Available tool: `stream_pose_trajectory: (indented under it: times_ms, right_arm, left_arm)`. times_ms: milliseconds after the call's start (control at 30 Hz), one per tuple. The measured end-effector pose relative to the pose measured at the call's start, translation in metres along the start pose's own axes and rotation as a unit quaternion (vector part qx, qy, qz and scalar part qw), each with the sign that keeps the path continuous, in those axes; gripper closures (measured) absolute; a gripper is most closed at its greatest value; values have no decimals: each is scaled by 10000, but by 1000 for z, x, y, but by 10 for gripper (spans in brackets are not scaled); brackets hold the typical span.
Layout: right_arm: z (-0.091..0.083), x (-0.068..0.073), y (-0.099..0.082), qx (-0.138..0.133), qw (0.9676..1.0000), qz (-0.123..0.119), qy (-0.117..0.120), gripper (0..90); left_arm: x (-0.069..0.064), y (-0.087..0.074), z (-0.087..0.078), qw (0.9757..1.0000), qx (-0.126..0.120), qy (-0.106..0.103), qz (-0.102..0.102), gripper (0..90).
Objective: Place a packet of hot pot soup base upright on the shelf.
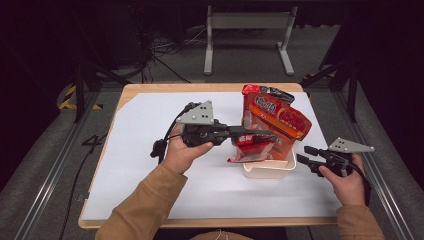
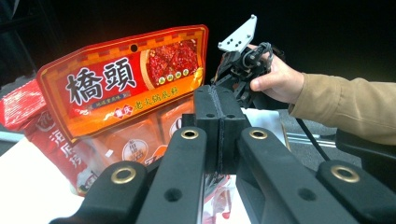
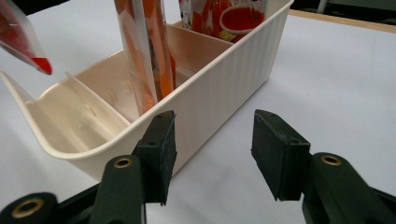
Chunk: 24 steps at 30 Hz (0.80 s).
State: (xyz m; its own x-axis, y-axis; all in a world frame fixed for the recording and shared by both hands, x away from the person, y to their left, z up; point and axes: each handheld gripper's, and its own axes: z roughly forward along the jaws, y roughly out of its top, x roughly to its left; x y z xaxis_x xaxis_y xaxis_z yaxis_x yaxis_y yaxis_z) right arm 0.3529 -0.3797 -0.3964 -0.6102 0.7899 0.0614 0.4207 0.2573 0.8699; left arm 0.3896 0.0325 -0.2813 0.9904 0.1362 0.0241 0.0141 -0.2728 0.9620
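My left gripper (image 1: 272, 135) is shut on the top edge of a clear pouch with red contents (image 1: 250, 147), which hangs over the near end of a cream divided bin (image 1: 270, 170). In the left gripper view the pads (image 2: 205, 116) are pressed together, and the pouch (image 2: 217, 203) dangles below them. A large orange pouch (image 1: 282, 120) (image 2: 121, 79) stands upright in the bin's middle compartment (image 3: 149, 51). My right gripper (image 1: 302, 154) (image 3: 212, 149) is open and low over the table, just right of the bin's wall (image 3: 219, 79), with nothing between its jaws.
A red packet (image 1: 250, 90) sits at the bin's far end, with another printed pouch (image 3: 224, 14) in the far compartment. The white sheet (image 1: 150, 165) covers the wooden table. Metal rails (image 1: 45, 175) and a stand (image 1: 247, 35) surround it.
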Motion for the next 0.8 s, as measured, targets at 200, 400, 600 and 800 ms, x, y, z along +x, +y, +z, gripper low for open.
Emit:
stream_pose_trajectory:
  times_ms: [200,400,600,800]
  right_arm:
    - [1,-1,-1,-4,10000,38,9,497]
    - [2,-2,-2,2,10000,50,4,495]
    - [1,-2,-1,-43,10000,65,32,494]
    - [-1,-3,-2,-59,9999,92,33,495]
  left_arm:
    - [2,-1,10,9999,-97,-93,-38,900]
    - [1,-1,19,9997,-161,-192,-27,900]
    - [-1,-2,31,9998,-39,-173,1,900]
    - [-2,-4,45,9996,-122,-238,12,900]
